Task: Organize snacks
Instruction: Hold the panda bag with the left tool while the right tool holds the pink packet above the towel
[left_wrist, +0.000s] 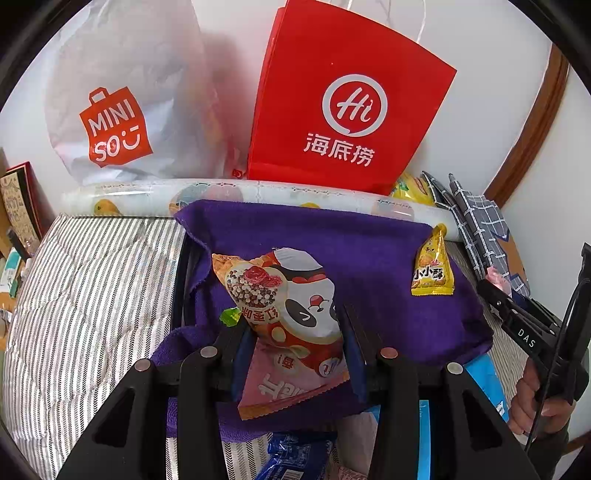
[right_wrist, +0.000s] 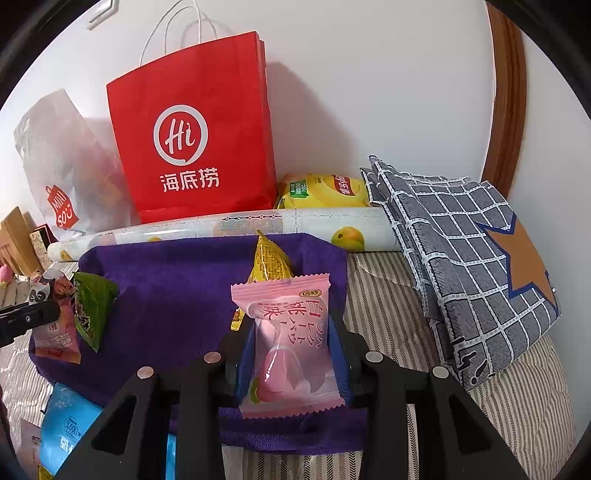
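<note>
My left gripper (left_wrist: 291, 325) is shut on an orange and pink panda snack packet (left_wrist: 280, 295), held above a purple towel (left_wrist: 369, 251). A green packet (left_wrist: 229, 316) peeks out beside its left finger. A small yellow packet (left_wrist: 432, 269) lies on the towel's right side. My right gripper (right_wrist: 288, 325) is shut on a pink peach candy packet (right_wrist: 288, 339), with the yellow packet (right_wrist: 269, 262) just behind it. In the right wrist view the left gripper (right_wrist: 29, 317), the panda packet (right_wrist: 55, 321) and the green packet (right_wrist: 90, 310) sit at the left edge of the purple towel (right_wrist: 177, 288).
A red paper bag (right_wrist: 192, 129) and a white plastic bag (right_wrist: 62, 166) stand against the wall behind a fruit-print roll (right_wrist: 221, 225). A yellow snack bag (right_wrist: 321, 190) and a checked cloth (right_wrist: 461, 258) lie at the right. Blue packets (right_wrist: 70, 424) lie near the towel's front on the striped bedding (left_wrist: 92, 295).
</note>
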